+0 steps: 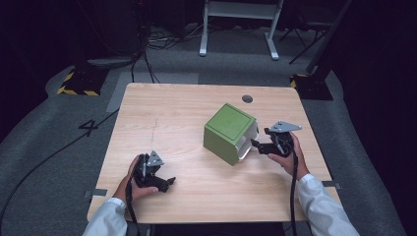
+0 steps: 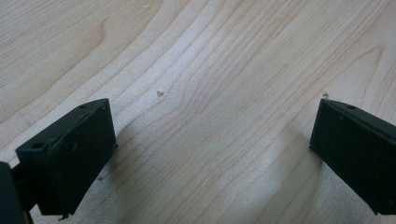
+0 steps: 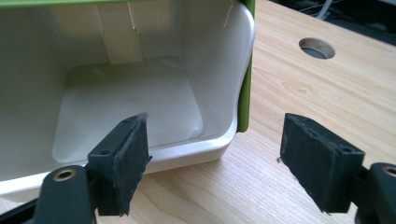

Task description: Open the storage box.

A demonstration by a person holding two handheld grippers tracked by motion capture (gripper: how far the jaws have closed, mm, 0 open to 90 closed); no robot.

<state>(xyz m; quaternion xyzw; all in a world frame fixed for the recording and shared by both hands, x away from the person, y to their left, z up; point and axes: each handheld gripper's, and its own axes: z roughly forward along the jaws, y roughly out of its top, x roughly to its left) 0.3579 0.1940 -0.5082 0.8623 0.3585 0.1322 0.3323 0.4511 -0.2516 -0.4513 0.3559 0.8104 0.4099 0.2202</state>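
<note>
A green box (image 1: 227,132) lies tipped on its side at the table's middle right, its white inner tub (image 3: 126,98) facing right toward my right gripper (image 1: 260,146). That gripper is open just in front of the tub's mouth; in the right gripper view one jaw stands before the tub's lower rim (image 3: 187,156) and the other over bare wood, nothing between them. The tub looks empty inside. My left gripper (image 1: 167,183) rests low near the table's front left, open over bare wood (image 2: 210,116), far from the box.
The wooden table (image 1: 162,113) has a round cable hole (image 1: 247,99) at its back right, also seen behind the box (image 3: 316,47). Beyond the table are grey floor, cables, a white desk frame (image 1: 240,14) and yellow-black striped feet (image 1: 78,81).
</note>
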